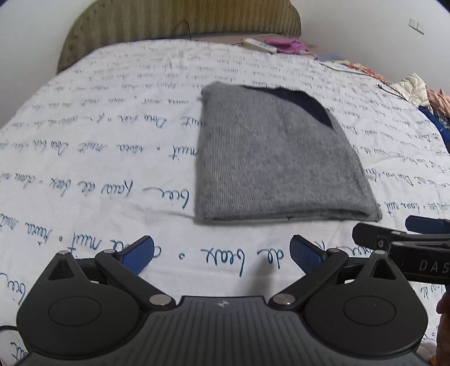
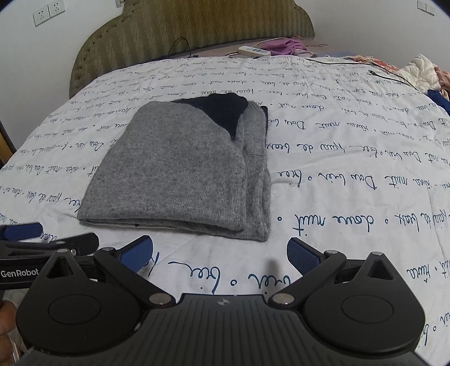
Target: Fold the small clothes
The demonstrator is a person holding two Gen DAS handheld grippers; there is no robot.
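Bed (image 2: 351, 174) with script-print sheet fills our view, green headboard (image 2: 197, 25) behind. Grey sweater (image 2: 180, 174) lies folded mid-bed, dark collar patch at far end. Our left gripper (image 1: 220, 253) and right gripper (image 2: 219, 253) hover near its front edge, fingers wide apart, holding nothing.

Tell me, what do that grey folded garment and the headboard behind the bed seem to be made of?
The grey garment looks like a soft knit, probably wool or a blend: fine ribbed rows and a fuzzy, matte surface, with a dark navy patch near its top. The headboard looks upholstered in olive fabric with a zigzag weave and stitched or studded edging; the exact fibre is unclear.
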